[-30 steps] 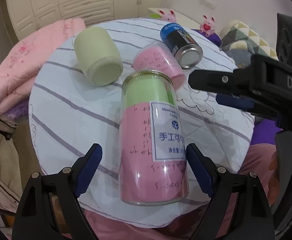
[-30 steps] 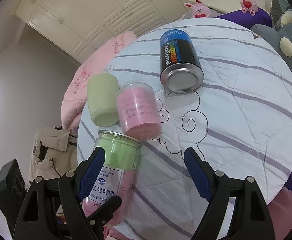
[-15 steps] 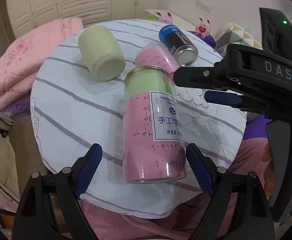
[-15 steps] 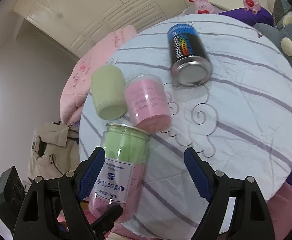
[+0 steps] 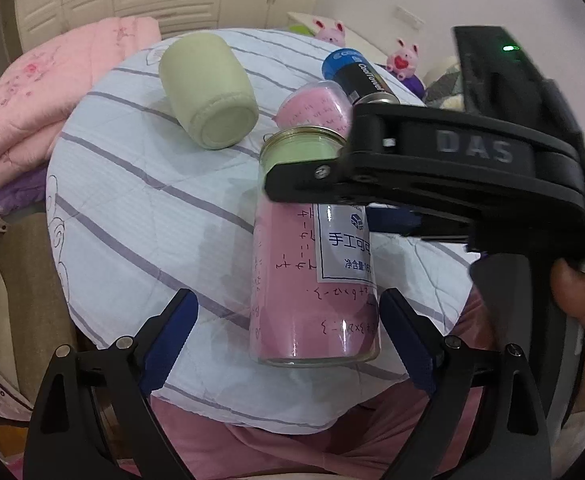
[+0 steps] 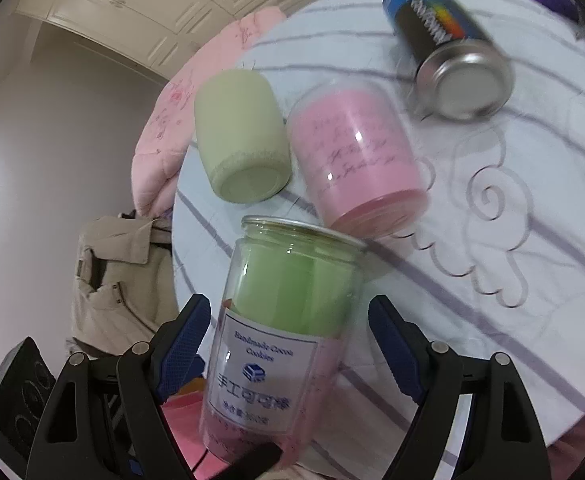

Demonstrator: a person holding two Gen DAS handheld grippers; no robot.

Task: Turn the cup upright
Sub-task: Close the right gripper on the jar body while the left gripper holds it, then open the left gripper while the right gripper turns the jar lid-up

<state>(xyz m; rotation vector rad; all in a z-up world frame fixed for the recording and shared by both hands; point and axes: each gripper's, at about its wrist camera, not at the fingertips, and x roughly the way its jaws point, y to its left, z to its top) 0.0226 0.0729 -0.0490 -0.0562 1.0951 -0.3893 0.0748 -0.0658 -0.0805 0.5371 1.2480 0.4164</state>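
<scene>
A tall clear jar point(image 5: 312, 248) with pink and green paper inside and a white label lies on its side on the round table point(image 5: 132, 200). My right gripper point(image 6: 288, 352) is open with a finger on each side of the jar point(image 6: 284, 328), not closed on it. In the left wrist view the right gripper's black arm crosses over the jar's green end. My left gripper point(image 5: 288, 340) is open near the jar's pink end, at the table's front edge.
A pale green cup point(image 5: 208, 92) point(image 6: 240, 144), a short pink-filled clear cup point(image 5: 316, 108) point(image 6: 356, 152) and a black and blue can point(image 5: 360, 76) point(image 6: 448, 44) all lie on their sides beyond the jar. A pink quilt point(image 5: 32, 92) lies to the left.
My right gripper has moved in over the jar so that its fingers now straddle it. The left gripper has pulled back a little toward the table's front edge.
</scene>
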